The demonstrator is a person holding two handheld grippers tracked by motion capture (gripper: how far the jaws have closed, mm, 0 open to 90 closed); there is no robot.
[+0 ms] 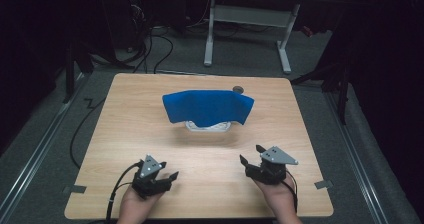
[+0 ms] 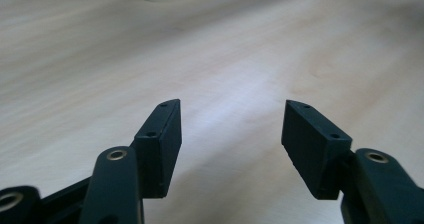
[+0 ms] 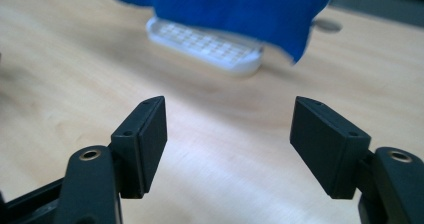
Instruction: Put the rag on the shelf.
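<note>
The left claw [image 1: 167, 176] sits low over the near left part of the desk [image 1: 125, 114], carried by a hand [image 1: 135, 206] that comes in from the bottom edge. Its jaws stand wide apart with nothing between them, only bare wood showing through the gap in the left gripper view. It looks parked there, well clear of the work in the middle.

At the centre of the desk a blue cloth [image 1: 207, 106] is draped over a white basket [image 1: 208, 126], covering its top and hanging down the sides so that just the near rim and its grid pattern peek out below. The cloth seems laid as a cover, since it sits square over the basket rather than bunched. A small dark round thing [image 1: 238, 89], too small to identify, lies just behind the cloth's far right corner.

The right claw [image 1: 250, 154] mirrors the left on the near right side, also open and empty, its jaws aimed toward the cloth and basket, well apart from both.
</note>
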